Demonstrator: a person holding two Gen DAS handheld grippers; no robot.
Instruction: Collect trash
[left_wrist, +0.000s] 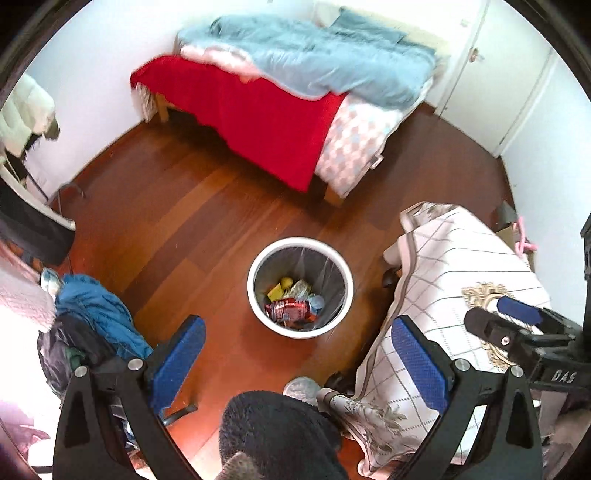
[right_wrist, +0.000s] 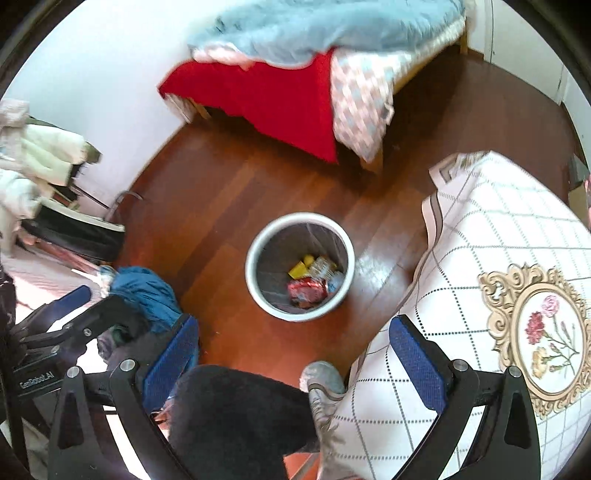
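A white round trash bin (left_wrist: 255, 295) with a clear liner stands on the wooden floor and shows in the right wrist view too (right_wrist: 255, 291). Inside lie a red wrapper (left_wrist: 286, 309), a yellow piece (left_wrist: 276, 291) and other packets. My left gripper (left_wrist: 297, 350) is open and empty, held high above the floor just near of the bin. My right gripper (right_wrist: 293, 350) is open and empty, also above and near of the bin. The right gripper shows at the right of the left wrist view (left_wrist: 517, 321); the left gripper shows at the left of the right wrist view (right_wrist: 70, 314).
A table with a checked white cloth (right_wrist: 480, 240) is at the right. A bed with red and blue blankets (left_wrist: 266, 110) is at the back. A chair piled with blue clothes (left_wrist: 96, 314) is at the left. The person's dark-clad leg (right_wrist: 229, 417) and grey shoe (right_wrist: 323, 376) are below.
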